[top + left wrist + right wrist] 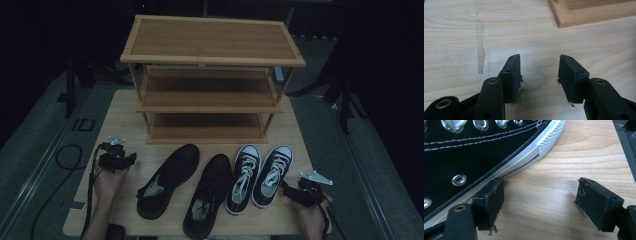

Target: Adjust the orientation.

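The left gripper (119, 161) is spread wide over bare table (454, 37), left of the black shoes (170, 180). The right gripper (292, 192) is spread wide too, with nothing between its jaws, just beside the black-and-white sneaker (461, 152). The wooden shoe rack (210, 80) stands behind the shoes.

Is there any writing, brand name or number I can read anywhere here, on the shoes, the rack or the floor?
"ID": pale letters on the grey floor left of the table, dim, so the reading is unsure.
Sneakers: no logo or label readable.
Dark shoes: insoles show no legible print.
Wooden rack: no writing visible.
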### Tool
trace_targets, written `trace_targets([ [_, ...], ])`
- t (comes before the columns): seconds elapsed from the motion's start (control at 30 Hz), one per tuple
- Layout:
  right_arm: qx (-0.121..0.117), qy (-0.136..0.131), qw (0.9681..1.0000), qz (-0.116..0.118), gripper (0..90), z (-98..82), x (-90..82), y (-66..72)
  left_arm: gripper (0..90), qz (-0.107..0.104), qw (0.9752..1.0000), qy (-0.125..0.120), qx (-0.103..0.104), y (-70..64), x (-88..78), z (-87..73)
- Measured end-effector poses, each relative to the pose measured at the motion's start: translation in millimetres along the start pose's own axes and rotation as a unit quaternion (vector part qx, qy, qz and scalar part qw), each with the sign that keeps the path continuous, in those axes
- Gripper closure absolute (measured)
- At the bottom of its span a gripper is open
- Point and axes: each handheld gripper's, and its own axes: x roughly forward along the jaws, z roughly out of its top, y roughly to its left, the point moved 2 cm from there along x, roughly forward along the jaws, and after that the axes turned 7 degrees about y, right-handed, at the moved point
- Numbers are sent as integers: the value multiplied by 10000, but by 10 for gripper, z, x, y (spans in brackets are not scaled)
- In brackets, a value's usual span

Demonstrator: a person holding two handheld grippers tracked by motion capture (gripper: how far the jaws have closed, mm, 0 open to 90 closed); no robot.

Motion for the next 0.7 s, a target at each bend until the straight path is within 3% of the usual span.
trace_targets([
  [0.2, -17, 1, 10000, 10, 222, -4, -3, 3, 527, -223, 9994, 26, 275, -83, -160, 24],
  [0.33, -28, 8, 10000, 27, 222, -9, -9, 10, 525, -507, 9979, -3, 413, -155, -284, 39],
  [0.5, -65, 2, 10000, 54, 222, -18, -15, 19, 517, -555, 9964, 33, 645, -249, -403, 70],
  [0.7, -82, 2, 9999, 63, 221, -20, -17, 21, 502, -672, 9927, 58, 1000, -409, -577, 97],
])
